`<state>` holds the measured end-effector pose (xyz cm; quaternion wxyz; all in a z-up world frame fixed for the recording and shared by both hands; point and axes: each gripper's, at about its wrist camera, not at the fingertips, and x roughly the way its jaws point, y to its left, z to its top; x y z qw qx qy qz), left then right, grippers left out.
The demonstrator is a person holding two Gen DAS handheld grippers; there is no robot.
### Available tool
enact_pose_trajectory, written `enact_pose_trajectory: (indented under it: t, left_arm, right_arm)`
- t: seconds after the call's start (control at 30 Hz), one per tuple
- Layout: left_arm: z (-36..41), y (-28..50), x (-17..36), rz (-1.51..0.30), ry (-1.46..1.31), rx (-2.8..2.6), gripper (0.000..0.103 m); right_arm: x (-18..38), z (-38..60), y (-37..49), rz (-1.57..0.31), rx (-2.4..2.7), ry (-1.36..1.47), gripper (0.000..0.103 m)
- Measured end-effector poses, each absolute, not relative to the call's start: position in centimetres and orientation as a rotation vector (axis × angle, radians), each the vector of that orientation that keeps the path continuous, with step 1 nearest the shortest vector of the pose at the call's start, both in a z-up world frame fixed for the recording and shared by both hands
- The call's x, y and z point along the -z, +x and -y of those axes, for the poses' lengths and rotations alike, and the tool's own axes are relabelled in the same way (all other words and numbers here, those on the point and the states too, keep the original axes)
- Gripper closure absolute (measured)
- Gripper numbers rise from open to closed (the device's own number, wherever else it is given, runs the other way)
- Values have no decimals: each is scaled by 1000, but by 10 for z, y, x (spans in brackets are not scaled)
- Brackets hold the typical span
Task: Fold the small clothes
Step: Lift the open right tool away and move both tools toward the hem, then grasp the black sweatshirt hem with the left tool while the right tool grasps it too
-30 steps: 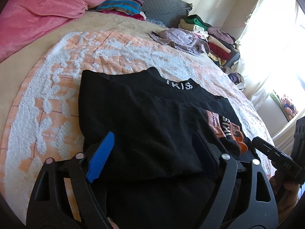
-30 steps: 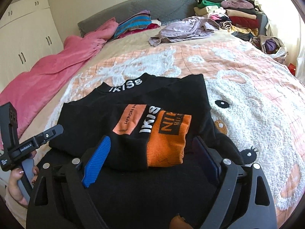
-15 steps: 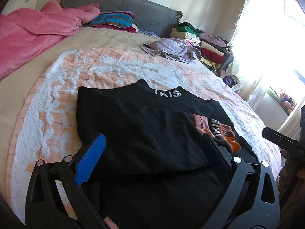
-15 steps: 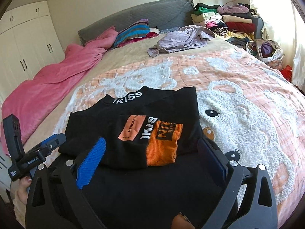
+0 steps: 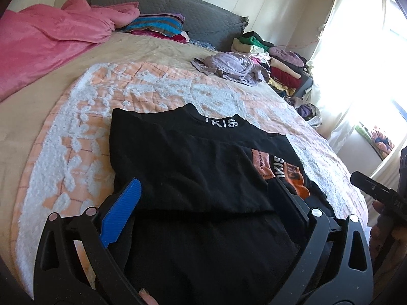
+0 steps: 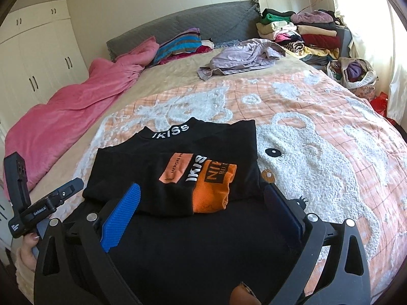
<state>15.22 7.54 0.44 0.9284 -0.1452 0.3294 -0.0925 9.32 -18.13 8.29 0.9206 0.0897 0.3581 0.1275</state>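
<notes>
I see one black sweater (image 6: 193, 178) lying on the bed (image 6: 330, 157), partly folded — its sleeves are turned in over the body, the orange cuff (image 6: 213, 188) on top, white "IKISS" lettering on the collar. Both my tools hover over its near hem: the left hand-held gripper (image 5: 203, 218) is released, jaws spread wide with nothing between them, and the right hand-held gripper (image 6: 201, 216) is spread the same way. Farther up the bed lie one crumpled lilac garment (image 6: 244, 56) and one pink blanket (image 6: 76, 101). A white bag (image 6: 353, 73) beside the bed holds bunched clothes — near a stack of folded ones (image 6: 300, 28).
</notes>
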Motion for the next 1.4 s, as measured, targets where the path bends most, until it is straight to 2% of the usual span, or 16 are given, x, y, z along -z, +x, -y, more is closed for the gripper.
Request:
enact_pose_trajectory:
  t: [0.63, 1.4]
  left_arm:
    - [-69, 99, -43, -626, -278, 155, 10]
    - [-101, 51, -23, -713, -271, 30, 10]
  right_arm:
    - [-96, 206, 52, -695, -288, 184, 6]
    - [-89, 224, 27, -712, -298, 179, 6]
